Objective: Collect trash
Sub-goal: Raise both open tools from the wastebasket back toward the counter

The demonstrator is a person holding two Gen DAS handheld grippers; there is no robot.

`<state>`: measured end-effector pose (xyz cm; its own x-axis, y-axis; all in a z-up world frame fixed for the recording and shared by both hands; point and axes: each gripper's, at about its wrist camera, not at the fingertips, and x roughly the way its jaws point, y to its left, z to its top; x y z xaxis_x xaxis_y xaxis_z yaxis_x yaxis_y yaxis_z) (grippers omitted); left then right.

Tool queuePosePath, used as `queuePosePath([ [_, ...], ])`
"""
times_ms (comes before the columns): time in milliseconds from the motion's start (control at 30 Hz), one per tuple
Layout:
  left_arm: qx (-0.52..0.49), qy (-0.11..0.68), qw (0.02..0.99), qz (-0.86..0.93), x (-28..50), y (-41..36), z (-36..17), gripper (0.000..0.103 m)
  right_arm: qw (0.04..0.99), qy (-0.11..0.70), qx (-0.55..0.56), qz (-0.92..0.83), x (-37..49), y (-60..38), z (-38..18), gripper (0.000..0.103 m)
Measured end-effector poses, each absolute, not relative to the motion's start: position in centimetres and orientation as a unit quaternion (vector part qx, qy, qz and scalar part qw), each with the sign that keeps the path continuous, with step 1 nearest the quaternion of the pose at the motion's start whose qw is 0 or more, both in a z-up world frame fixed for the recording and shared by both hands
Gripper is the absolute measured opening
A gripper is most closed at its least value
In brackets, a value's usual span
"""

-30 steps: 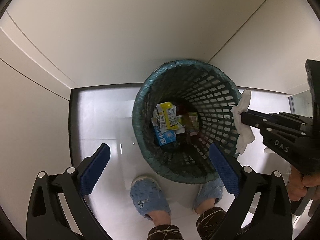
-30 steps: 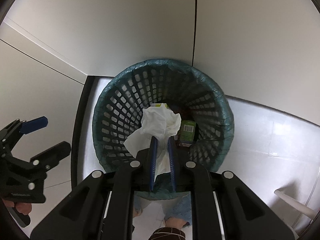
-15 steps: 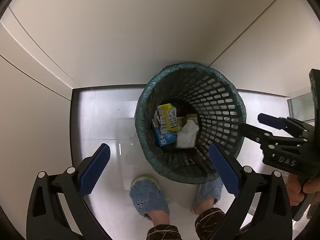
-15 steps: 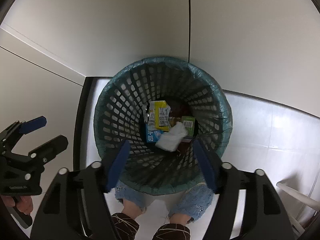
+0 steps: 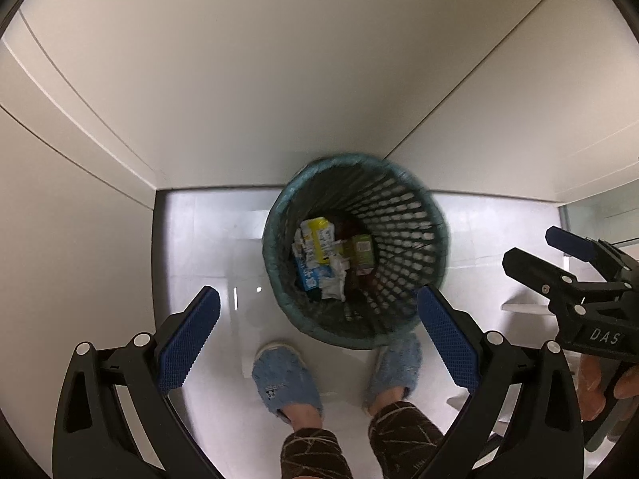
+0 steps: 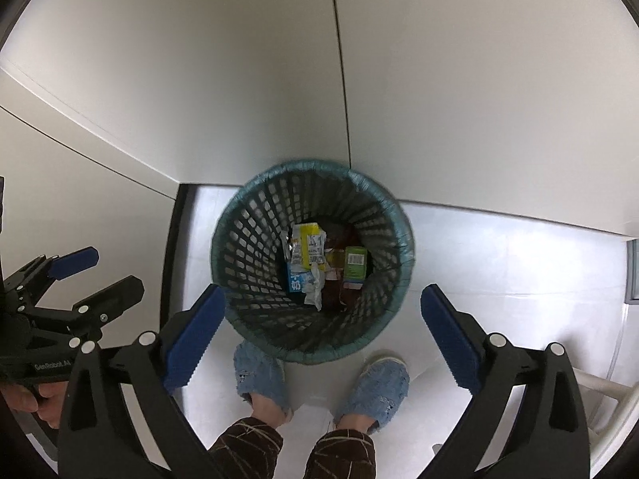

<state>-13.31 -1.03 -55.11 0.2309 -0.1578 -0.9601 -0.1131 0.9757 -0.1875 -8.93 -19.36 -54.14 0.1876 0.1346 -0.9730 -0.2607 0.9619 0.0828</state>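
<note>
Right wrist view looks almost straight down: the right claw point(image 6: 321, 333) stands wide open with nothing between its blue pads, its jaws having just been opening. The crumpled white tissue point(image 6: 314, 285) lies well below it at the bottom of the green mesh bin point(image 6: 255, 239), resting against a blue carton point(image 6: 296, 279) and just below a yellow packet point(image 6: 309, 245); a green carton point(image 6: 354, 262) lies to its right. The left claw point(image 6: 98, 269) hangs at the left edge of this view, beside the bin and clear of it, also open and empty.

In the left wrist view the same tissue point(image 5: 334, 279) shows inside the bin point(image 5: 399, 215), between and beyond the open pads of the left claw point(image 5: 317, 317), and the right claw point(image 5: 535, 249) sits off to the right.

The bin's near wall hides part of its floor, and its rim is smeared by motion. The dark items under the packets cannot be made out. Two blue slippers point(image 6: 261, 375) on the pale floor point(image 6: 499, 263) are partly covered by the bin.

A second ago the right claw was clamped on the tissue over the bin's mouth; half a second ago the tissue already lay inside. The bin now looks smaller in both views.
</note>
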Motion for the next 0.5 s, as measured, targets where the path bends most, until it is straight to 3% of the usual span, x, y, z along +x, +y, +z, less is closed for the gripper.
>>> queuePosePath([
  [500, -0.088, 0.562, 0.821, -0.054, -15.0, -2.9, -35.6, 0.094, 0.826, 0.55, -0.021, 0.125, -10.9, -21.4, -32.4, 0.094],
])
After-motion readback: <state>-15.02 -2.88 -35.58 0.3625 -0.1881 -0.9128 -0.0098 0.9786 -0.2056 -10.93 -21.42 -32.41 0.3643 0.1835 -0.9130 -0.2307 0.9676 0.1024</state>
